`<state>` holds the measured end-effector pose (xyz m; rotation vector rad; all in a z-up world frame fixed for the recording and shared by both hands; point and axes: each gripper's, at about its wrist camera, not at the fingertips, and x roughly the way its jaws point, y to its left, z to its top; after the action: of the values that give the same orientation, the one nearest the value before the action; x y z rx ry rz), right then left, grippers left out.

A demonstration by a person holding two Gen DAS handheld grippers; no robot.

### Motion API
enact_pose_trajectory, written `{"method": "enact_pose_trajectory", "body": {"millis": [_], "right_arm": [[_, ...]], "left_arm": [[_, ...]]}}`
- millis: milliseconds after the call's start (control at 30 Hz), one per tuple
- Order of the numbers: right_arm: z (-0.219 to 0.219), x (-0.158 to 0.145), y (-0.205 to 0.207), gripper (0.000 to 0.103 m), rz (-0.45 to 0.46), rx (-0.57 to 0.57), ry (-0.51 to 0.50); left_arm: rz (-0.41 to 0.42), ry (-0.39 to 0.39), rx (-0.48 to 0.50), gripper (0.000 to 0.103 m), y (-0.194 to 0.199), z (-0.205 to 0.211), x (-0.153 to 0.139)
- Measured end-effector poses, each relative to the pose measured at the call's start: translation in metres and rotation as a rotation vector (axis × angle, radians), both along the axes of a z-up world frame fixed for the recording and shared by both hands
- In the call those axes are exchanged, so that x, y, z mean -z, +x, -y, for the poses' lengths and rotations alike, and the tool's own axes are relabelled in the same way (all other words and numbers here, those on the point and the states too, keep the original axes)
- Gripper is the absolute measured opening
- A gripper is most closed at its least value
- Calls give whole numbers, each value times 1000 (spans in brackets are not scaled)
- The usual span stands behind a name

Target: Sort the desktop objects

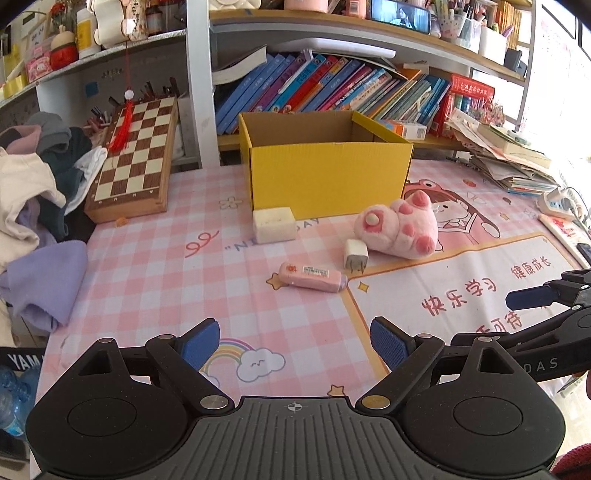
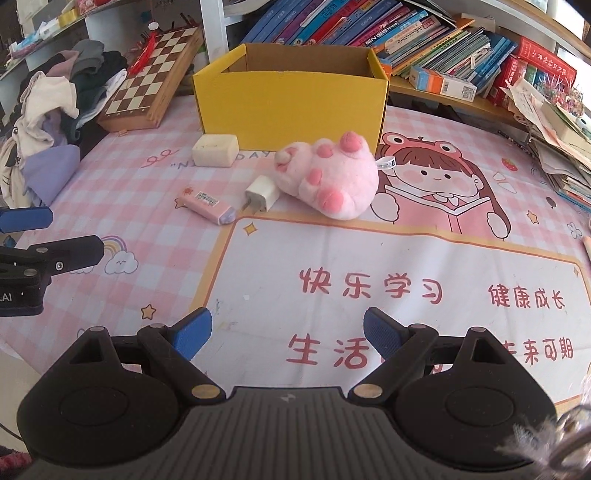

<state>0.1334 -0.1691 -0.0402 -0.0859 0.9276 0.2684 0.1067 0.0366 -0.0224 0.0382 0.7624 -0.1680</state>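
Jaws spread and empty, the left gripper (image 1: 294, 341) and right gripper (image 2: 287, 330) hover short of the yellow box (image 1: 328, 173), before which the plush toy (image 1: 400, 229), charger (image 1: 356, 254), pink tube (image 1: 312, 277) and white block (image 1: 274, 224) lie loose, within reach for boxing.

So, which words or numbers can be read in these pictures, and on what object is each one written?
"快乐学习" on the pink checked desk mat.
"健康成长" on the same mat.
"生活" on the same mat; what follows it is hidden.
"DAY" on the mat, behind the cream rectangular block; the start is covered.
Pink tube's label: too small to read.
Book spines: too blurred to read.
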Motion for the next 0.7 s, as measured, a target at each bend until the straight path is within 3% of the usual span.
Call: {"method": "enact_pose_trajectory", "body": {"millis": [700], "right_arm": [[3,4,-4,88,19,9,-9]], "left_arm": [[21,32,-2,91,-3,21,8]]}}
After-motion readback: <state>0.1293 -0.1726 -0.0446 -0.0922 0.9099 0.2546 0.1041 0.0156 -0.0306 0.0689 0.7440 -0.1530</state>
